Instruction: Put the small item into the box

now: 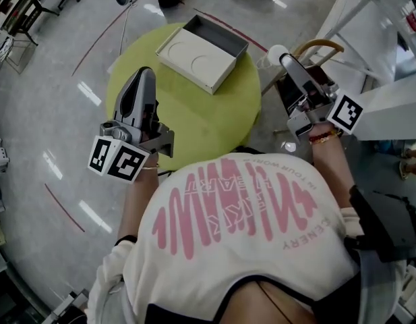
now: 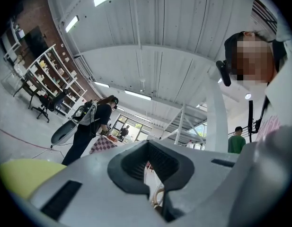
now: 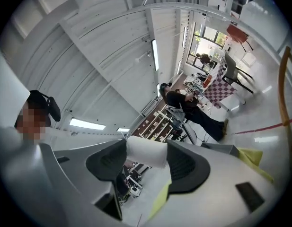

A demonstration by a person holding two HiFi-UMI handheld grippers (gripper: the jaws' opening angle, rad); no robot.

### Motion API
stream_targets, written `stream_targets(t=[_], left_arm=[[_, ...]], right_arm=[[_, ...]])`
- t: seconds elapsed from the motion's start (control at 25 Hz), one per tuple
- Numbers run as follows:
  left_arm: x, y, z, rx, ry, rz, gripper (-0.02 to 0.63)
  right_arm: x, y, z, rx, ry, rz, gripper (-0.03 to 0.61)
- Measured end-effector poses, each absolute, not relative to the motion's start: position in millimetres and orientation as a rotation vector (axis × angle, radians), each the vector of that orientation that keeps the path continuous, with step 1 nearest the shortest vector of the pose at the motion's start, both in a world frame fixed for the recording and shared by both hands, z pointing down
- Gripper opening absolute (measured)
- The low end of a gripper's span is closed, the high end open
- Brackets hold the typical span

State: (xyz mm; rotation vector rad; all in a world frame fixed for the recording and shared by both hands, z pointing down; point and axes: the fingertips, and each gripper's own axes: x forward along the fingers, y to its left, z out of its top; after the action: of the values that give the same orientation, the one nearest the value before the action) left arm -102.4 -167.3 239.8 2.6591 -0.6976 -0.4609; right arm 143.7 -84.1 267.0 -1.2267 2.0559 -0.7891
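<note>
An open box (image 1: pixel 229 40) with grey walls and a white insert lies at the far side of the round yellow-green table (image 1: pixel 214 123). My right gripper (image 1: pixel 283 58) is off the table's right edge, level with the box, shut on a small white cylinder (image 1: pixel 276 53). In the right gripper view that cylinder (image 3: pixel 146 151) sits crosswise between the dark pads (image 3: pixel 186 167) of the right gripper (image 3: pixel 146 159), which points up at the ceiling. My left gripper (image 1: pixel 145 74) hovers over the table's left part, short of the box. In its own view the left gripper (image 2: pixel 151 169) is shut with nothing in it.
A curved wooden chair back (image 1: pixel 321 44) and a dark seat stand right of the table under my right gripper. White frames (image 1: pixel 369 5) rise at the far right. A person in black (image 2: pixel 91 124) stands by shelves (image 2: pixel 46 74) in the distance.
</note>
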Motion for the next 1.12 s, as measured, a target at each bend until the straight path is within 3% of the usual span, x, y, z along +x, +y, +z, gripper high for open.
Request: stream_targets(t=[0.72,1.12], left_arm=[[-61,-202,297,2.533,-0.897,-0.372,0.008],[-74,-137,285,2.379,-1.150,-0.353,0.008]], right_arm=[[169,-185,322,-1.041,2.162,-1.028,0.268],[141,-177,315,-0.765,2.250,-1.240,0.268]])
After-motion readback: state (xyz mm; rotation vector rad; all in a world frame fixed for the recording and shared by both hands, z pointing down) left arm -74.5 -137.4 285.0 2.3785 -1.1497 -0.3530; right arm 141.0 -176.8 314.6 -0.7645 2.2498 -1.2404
